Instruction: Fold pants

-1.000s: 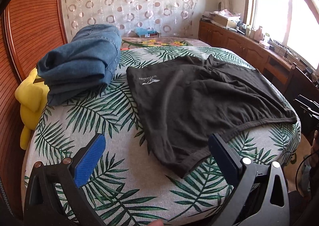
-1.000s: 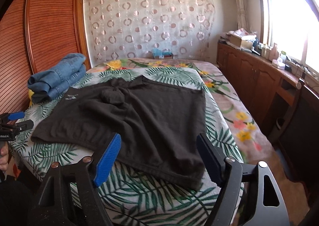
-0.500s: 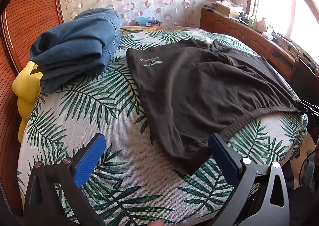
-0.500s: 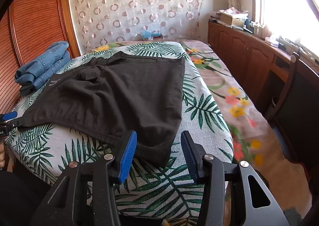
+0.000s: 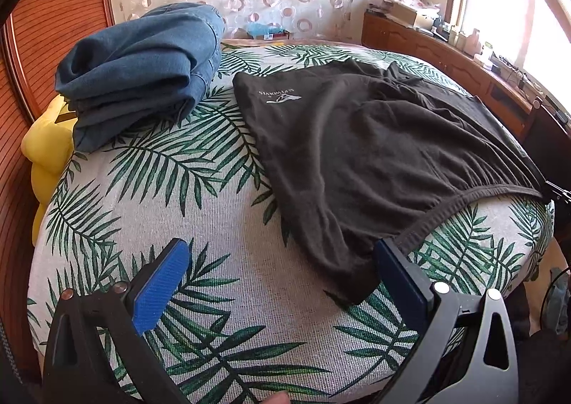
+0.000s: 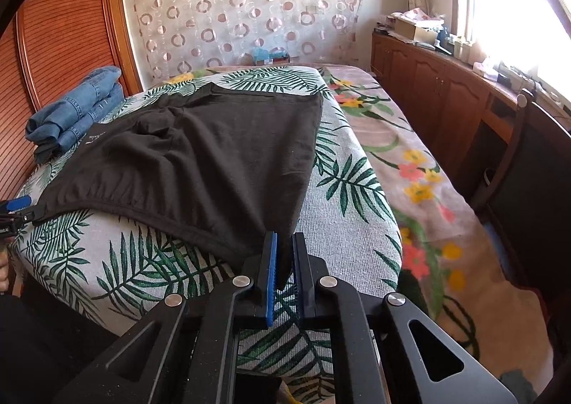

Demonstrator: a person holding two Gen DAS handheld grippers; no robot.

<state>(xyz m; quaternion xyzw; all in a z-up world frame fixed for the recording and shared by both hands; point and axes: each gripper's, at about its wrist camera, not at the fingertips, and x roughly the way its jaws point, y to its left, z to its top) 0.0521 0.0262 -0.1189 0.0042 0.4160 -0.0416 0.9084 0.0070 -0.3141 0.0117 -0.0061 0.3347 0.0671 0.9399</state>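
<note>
Black pants (image 5: 357, 140) lie spread flat on the leaf-print bed (image 5: 142, 197). My left gripper (image 5: 280, 247) hovers open just above the bed. The near waistband corner of the pants lies by its right finger (image 5: 396, 272), untouched. In the right wrist view the pants (image 6: 214, 154) stretch away from me. My right gripper (image 6: 283, 240) is closing its jaws, and the other waistband corner is pinched between the blue pads. The left gripper (image 6: 18, 207) shows at the left edge of that view.
Folded blue jeans (image 5: 142, 61) sit at the far left of the bed, with a yellow cushion (image 5: 46, 150) wedged against the wooden wardrobe. A floral cover (image 6: 410, 161), a wooden cabinet (image 6: 446, 93) and a chair (image 6: 528, 172) stand to the right.
The right gripper moved in to the bed's edge and its jaws closed from wide open onto the pants' corner. The left gripper sank slightly toward the bed and stayed open.
</note>
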